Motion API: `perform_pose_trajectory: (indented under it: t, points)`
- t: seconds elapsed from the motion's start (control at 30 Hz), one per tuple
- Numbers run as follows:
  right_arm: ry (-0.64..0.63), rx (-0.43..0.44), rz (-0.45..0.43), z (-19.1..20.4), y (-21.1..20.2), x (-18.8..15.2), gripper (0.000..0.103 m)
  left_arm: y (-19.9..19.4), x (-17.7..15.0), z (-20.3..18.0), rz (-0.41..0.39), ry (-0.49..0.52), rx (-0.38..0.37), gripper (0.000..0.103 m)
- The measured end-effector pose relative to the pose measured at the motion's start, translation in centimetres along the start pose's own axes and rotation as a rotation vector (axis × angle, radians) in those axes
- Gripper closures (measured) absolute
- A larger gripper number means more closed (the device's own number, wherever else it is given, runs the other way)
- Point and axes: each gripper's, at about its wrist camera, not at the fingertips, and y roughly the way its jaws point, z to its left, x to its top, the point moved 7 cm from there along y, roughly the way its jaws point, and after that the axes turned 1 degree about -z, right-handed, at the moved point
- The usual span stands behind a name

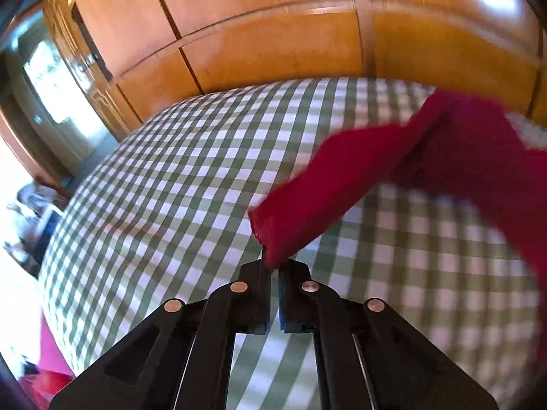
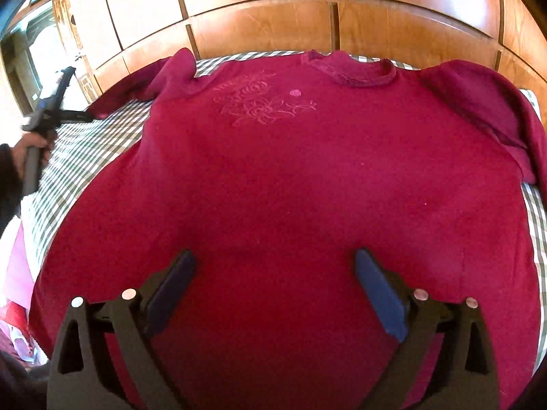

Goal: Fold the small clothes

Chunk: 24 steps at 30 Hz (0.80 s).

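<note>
Far left of the right wrist view: a hand (image 2: 25, 147) grips the handle of the left hand-held gripper (image 2: 89, 116), out at the sweater's sleeve end. In its own view, the left hand-held gripper (image 1: 271, 266) is pinched tight on the cuff of the red sleeve (image 1: 324, 191), which is raised off the green-checked cloth (image 1: 164, 184).

Centre: red sweater (image 2: 273, 177) spread flat, front up, collar toward the wooden panelling (image 2: 259, 10), pink rose embroidery (image 2: 259, 102) on chest.

Right hand-held gripper (image 2: 275, 263): jaws spread wide above the sweater's lower body, nothing between them. Right sleeve (image 2: 485, 109) folded inward.
</note>
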Motion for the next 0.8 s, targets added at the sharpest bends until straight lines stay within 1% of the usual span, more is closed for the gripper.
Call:
perform_pose_trajectory:
  t: [0.07,0.1,0.13,0.17,0.27,0.33,0.4,0.43,0.47,0.53,0.6,0.67,0.7,0.73,0.8]
  points:
    - [0.002,0.003,-0.005,-0.1,-0.1,-0.1,0.007,-2.6,0.4,1.4,0.004,-0.062,-0.096,0.102]
    - [0.004,0.004,-0.008,-0.1,0.0,0.0,0.007,-4.9,0.9,2.9,-0.014,-0.108,-0.135,0.102]
    - [0.004,0.004,-0.011,-0.1,0.0,0.0,0.007,-6.3,1.3,3.7,-0.027,-0.135,-0.160,0.102]
    - [0.004,0.003,-0.014,0.0,0.0,0.0,0.007,-7.6,1.7,4.2,-0.035,-0.159,-0.178,0.102]
    - [0.007,0.008,-0.024,-0.1,-0.2,-0.1,0.007,-12.1,2.8,7.4,-0.052,-0.260,-0.236,0.103]
    - [0.008,0.010,-0.029,-0.1,-0.2,-0.1,0.007,-13.6,3.3,8.7,-0.050,-0.295,-0.245,0.103]
    - [0.010,0.013,-0.033,-0.2,-0.3,-0.2,0.007,-14.3,3.5,9.6,-0.043,-0.307,-0.217,0.103]
    - [0.010,0.014,-0.035,-0.2,-0.4,-0.3,0.007,-14.1,3.7,10.1,-0.035,-0.307,-0.182,0.103]
    - [0.009,0.014,-0.035,-0.2,-0.4,-0.3,0.007,-13.6,3.8,10.4,-0.022,-0.311,-0.166,0.103]
    - [0.008,0.013,-0.035,-0.2,-0.4,-0.4,0.007,-11.4,3.8,10.8,0.020,-0.299,-0.096,0.103]
    - [0.004,0.010,-0.035,-0.2,-0.5,-0.4,0.007,-8.2,3.6,10.9,0.068,-0.290,-0.029,0.103]
    - [-0.002,0.001,-0.032,-0.2,-0.5,-0.5,0.007,-5.8,3.4,11.2,0.099,-0.282,0.036,0.103]
    - [-0.005,-0.003,-0.031,-0.2,-0.5,-0.5,0.007,-4.0,3.2,11.5,0.117,-0.278,0.081,0.103]
    - [-0.008,-0.008,-0.030,-0.1,-0.5,-0.4,0.007,-2.3,3.0,12.0,0.139,-0.289,0.117,0.103]
    - [-0.014,-0.016,-0.028,0.0,-0.4,-0.4,0.007,0.6,2.2,13.4,0.183,-0.319,0.162,0.103]
